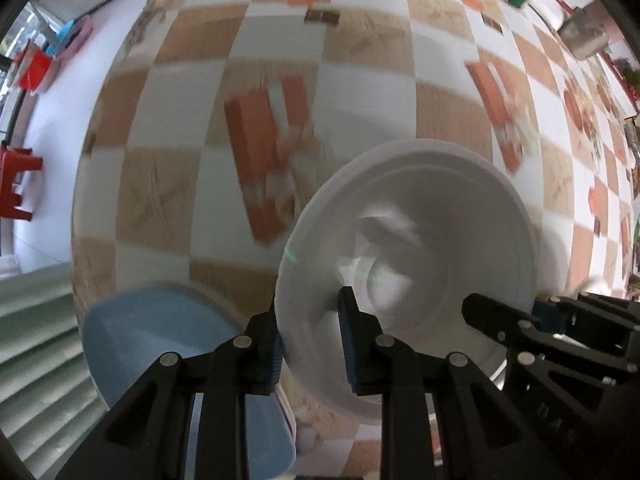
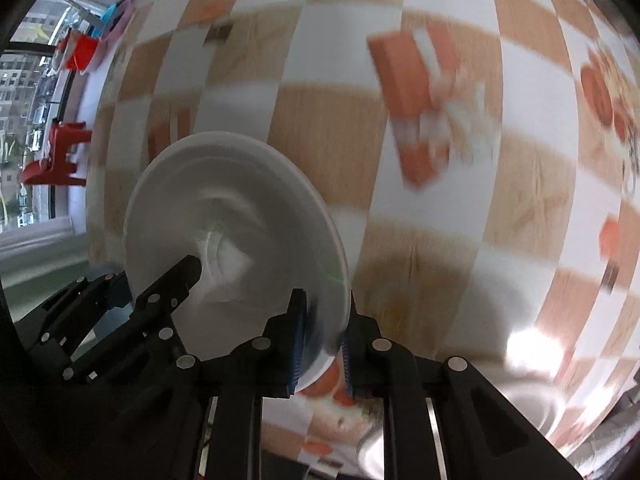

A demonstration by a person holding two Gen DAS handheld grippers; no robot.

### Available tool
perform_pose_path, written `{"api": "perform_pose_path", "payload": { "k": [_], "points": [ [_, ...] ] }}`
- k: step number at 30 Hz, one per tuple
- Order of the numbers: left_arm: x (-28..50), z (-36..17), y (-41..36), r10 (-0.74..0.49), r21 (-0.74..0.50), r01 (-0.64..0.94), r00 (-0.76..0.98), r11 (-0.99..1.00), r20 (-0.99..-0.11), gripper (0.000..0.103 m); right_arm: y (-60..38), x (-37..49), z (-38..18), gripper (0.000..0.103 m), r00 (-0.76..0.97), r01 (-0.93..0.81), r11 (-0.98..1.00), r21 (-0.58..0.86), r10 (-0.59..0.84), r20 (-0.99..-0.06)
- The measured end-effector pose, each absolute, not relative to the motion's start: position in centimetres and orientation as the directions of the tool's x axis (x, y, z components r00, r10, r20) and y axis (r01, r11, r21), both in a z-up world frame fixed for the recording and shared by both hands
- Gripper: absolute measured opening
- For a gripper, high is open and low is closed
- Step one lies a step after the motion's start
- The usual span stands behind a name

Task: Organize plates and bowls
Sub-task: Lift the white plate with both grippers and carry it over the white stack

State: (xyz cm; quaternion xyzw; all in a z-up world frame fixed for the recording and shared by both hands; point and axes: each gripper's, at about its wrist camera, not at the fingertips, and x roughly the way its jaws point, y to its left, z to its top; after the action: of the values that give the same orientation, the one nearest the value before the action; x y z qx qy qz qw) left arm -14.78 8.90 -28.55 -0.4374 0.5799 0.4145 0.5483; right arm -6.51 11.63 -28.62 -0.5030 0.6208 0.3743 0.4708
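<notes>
Far left in the left wrist view: a pale ridged rack or tray (image 1: pixel 36 344), can't tell which. Next to it a blue dish (image 1: pixel 160 328) lying on the checkered table (image 1: pixel 280 40), partly hidden behind my left claw.

My left claw (image 1: pixel 310 344) is pinching the near rim of the white bowl (image 1: pixel 408 248): one pad outside the wall, one inside, gap narrow, only the rim between them. The bowl is tilted up on edge with its inside facing the camera, and looks clear of the table. The picture is blurred, so I can't confirm whether any edge touches.

My right claw (image 2: pixel 322 344) grips the opposite rim of the same white bowl (image 2: pixel 224 216), again narrow with just the rim between the pads. Each camera sees the other claw across the bowl, so it's a two-claw carry.

Lower right in the right wrist view: something shiny and metallic (image 2: pixel 460 432), too washed out to name.

Step, my read: mid-transfer of the bowl, heading to wherever it gets sorted. The blue dish and the rack on the left are the likely targets.

Next move calls for levelling the bowl, keeping both claws in step so it doesn't twist out, and lowering it before opening either one.
</notes>
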Motion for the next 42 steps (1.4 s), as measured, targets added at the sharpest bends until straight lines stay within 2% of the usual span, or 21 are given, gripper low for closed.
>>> {"api": "perform_pose_path", "payload": {
  "k": [8, 20, 32, 42],
  "points": [
    [-14.3, -27.7, 7.4, -0.037, -0.026, -0.952, 0.015, 0.304, -0.999, 0.029, 7.9, -7.9, -28.1, 0.020, -0.079, -0.973, 0.232, 0.011, -0.286, -0.955],
    [-12.3, -21.0, 7.1, 0.036, -0.059, -0.922, 0.079, 0.382, -0.996, 0.030, 7.5, -7.0, -23.1, 0.020, -0.061, -0.961, 0.277, 0.004, -0.197, -0.979],
    [-3.9, -20.9, 3.4, -0.026, -0.123, -0.772, 0.136, 0.623, -0.990, 0.036, 1.6, -0.1, -17.4, 0.020, 0.006, -0.885, 0.460, -0.072, -0.143, -0.990],
    [-0.1, -22.9, 1.6, -0.067, -0.115, -0.710, 0.096, 0.695, -0.993, 0.036, -2.3, 3.7, -17.1, 0.020, 0.022, -0.815, 0.569, -0.110, -0.159, -0.987]
  ]
}}
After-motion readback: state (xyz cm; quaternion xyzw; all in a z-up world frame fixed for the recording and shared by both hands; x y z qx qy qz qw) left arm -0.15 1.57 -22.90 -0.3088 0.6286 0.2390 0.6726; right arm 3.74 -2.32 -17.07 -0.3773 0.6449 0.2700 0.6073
